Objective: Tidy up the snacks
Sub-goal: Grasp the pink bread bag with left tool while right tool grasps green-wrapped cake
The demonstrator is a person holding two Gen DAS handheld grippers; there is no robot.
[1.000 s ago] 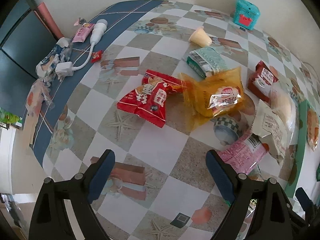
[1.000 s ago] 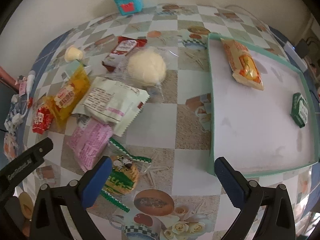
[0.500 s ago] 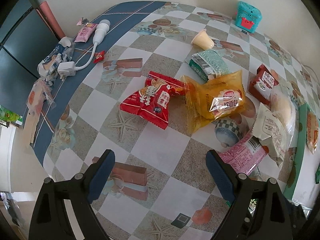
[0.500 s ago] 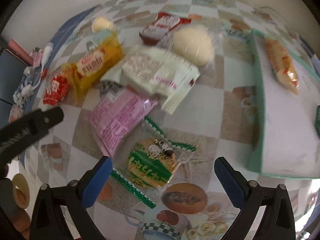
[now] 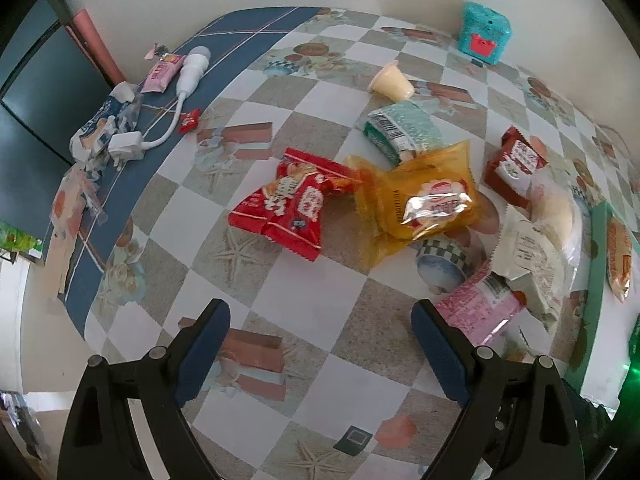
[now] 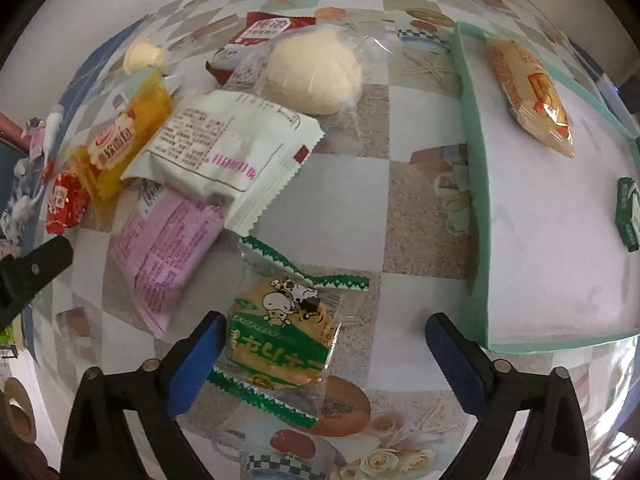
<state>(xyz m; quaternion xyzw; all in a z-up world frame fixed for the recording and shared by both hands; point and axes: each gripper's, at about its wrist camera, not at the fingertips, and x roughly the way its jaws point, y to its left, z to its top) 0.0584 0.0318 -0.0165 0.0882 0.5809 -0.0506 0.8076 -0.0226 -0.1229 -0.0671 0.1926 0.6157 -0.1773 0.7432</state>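
My right gripper (image 6: 322,360) hangs over a green-edged clear biscuit packet (image 6: 280,344) with a cartoon cow; the packet lies between the jaws, which are closing and do not press on it. Beyond it lie a pink packet (image 6: 164,256), a pale green packet (image 6: 228,148), a wrapped white bun (image 6: 316,72) and a yellow packet (image 6: 124,136). The green-rimmed tray (image 6: 478,208) at right holds an orange snack bar (image 6: 532,92) and a small green box (image 6: 630,212). My left gripper (image 5: 320,352) stands open above bare tablecloth, short of a red packet (image 5: 296,204) and the yellow packet (image 5: 420,204).
A teal toy box (image 5: 486,32), a jelly cup (image 5: 390,82), a green-white packet (image 5: 404,132) and a dark red packet (image 5: 516,164) sit farther back. A white charger with cable (image 5: 160,120) and small wrappers lie by the table's left edge. The left gripper's arm (image 6: 28,276) shows at the right view's left.
The right gripper sank and shifted left from beside the tray, so the cow biscuit packet now lies between its jaws, which have narrowed slightly. The left gripper has stayed where it was.
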